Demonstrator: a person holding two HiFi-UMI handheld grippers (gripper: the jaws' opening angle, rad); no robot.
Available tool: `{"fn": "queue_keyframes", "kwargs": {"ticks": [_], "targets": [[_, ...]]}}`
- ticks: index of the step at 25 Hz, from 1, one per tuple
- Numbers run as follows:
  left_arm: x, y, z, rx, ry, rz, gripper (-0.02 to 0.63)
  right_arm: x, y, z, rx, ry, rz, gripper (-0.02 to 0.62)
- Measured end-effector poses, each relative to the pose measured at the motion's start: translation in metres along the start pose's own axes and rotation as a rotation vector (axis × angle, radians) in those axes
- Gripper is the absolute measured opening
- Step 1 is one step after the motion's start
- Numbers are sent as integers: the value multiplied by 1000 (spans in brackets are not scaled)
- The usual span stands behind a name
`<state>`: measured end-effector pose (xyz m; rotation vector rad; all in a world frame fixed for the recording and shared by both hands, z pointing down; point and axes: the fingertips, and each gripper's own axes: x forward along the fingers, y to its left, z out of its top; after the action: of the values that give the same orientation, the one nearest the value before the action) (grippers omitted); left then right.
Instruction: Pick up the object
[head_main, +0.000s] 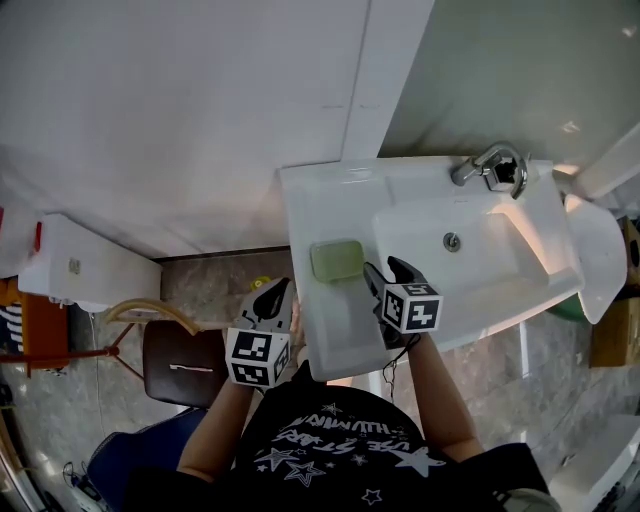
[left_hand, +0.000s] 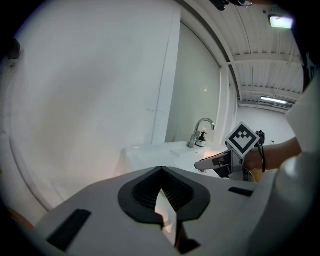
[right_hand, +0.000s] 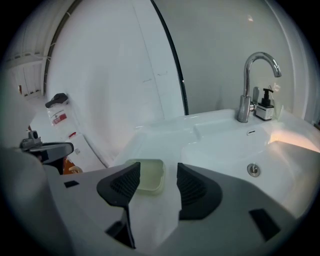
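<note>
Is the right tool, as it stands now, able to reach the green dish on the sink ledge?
Probably yes. The right tool is open and aimed at the green dish, which lies just ahead of its jaws on the bare sink ledge; nothing stands between them.

A jaw of the right gripper (right_hand: 156, 171) hides part of the dish (right_hand: 151, 177) left of the tap (right_hand: 248, 85); the bottle (right_hand: 265, 107) beside the tap, perhaps soap, is too small to tell.

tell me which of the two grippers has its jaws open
The right gripper: its jaws stand apart, pointed at the pale green dish on the sink. The left gripper, beside the sink, has its jaws together.
</note>
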<state>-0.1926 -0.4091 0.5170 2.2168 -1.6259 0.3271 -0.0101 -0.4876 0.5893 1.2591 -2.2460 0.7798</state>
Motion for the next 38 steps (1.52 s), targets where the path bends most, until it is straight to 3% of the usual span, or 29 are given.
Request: {"fn": "queue_keyframes", "kwargs": {"ticks": [12,21,38], "targets": [[27,43,-8,-42,42,7,15,70,-5,-6,-86,128,-59,154],[33,50,-13,-49,63,-4,15,86,-4,-12,-79,187,-63,105],[18,54,-20,-47,66,13,15,85,-11,-12,-29,175,-149,37]]}}
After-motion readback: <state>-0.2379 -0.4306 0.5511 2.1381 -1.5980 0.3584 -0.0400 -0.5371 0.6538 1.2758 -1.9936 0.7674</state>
